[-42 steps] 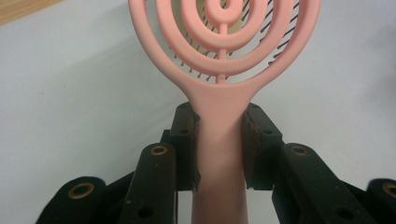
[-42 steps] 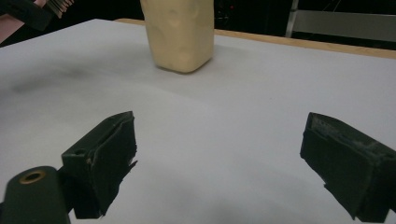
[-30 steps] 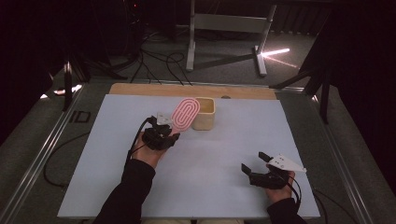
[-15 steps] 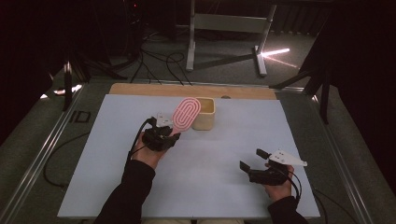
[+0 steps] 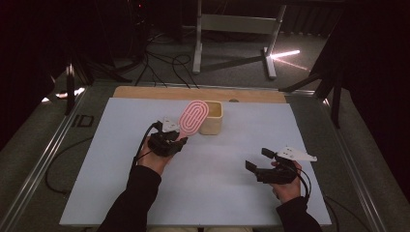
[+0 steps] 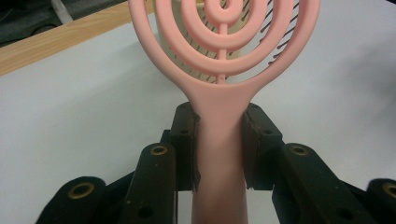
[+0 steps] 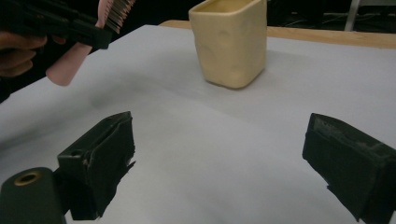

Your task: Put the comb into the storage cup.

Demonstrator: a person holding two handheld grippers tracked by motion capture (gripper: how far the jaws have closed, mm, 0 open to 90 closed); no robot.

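Observation:
A pink hairbrush with an oval ringed head is held up off the table by its handle. My left gripper is shut on that handle, and the brush head leans toward a cream square cup that stands at the back middle of the white sheet. Seen from my right gripper, the cup is upright and the brush handle hangs at upper left. My right gripper hovers over the front right of the sheet, open, nothing between its pads.
A white sheet covers the table, with a wooden strip along the far edge. Metal rails run down both sides. Cables and a stand's legs lie on the floor beyond the table.
My right gripper has lifted slightly and drifted a little toward the left. The left gripper and the hairbrush have stayed where they were.

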